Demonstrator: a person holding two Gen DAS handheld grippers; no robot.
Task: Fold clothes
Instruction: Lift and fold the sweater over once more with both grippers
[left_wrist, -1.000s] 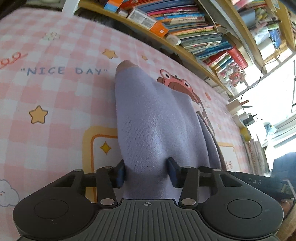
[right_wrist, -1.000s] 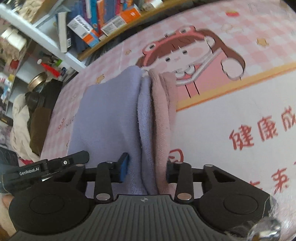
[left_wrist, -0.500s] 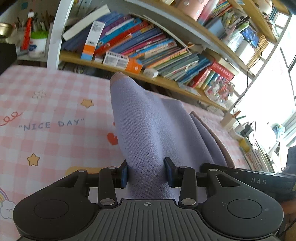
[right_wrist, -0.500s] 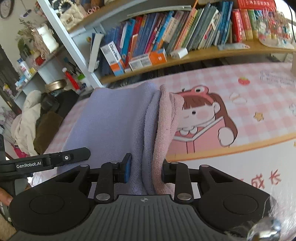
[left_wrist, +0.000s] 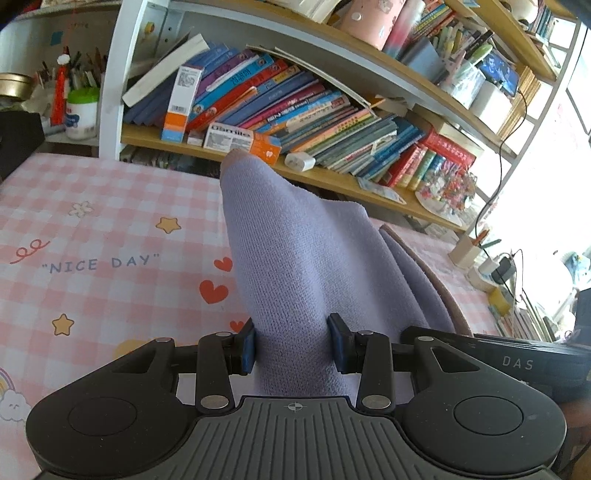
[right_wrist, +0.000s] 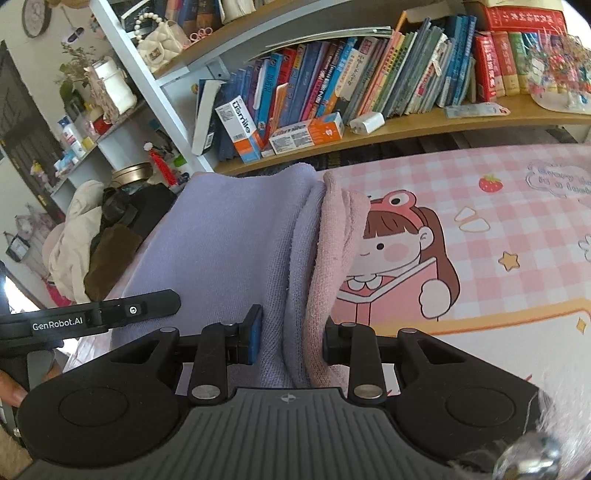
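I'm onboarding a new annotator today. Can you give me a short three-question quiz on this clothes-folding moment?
1. True or false: the left gripper is shut on the lavender knitted garment.
2. The right gripper pinches lavender fabric together with a layer of which colour? A) green B) pink C) black
3. Which words are printed on the pink checked table cover?

Key: 1 true; 2 B, the pink fabric layer; 3 "NICE DAY".

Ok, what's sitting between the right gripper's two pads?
In the right wrist view, the right gripper pinches the bunched garment: lavender layers and a pink layer.
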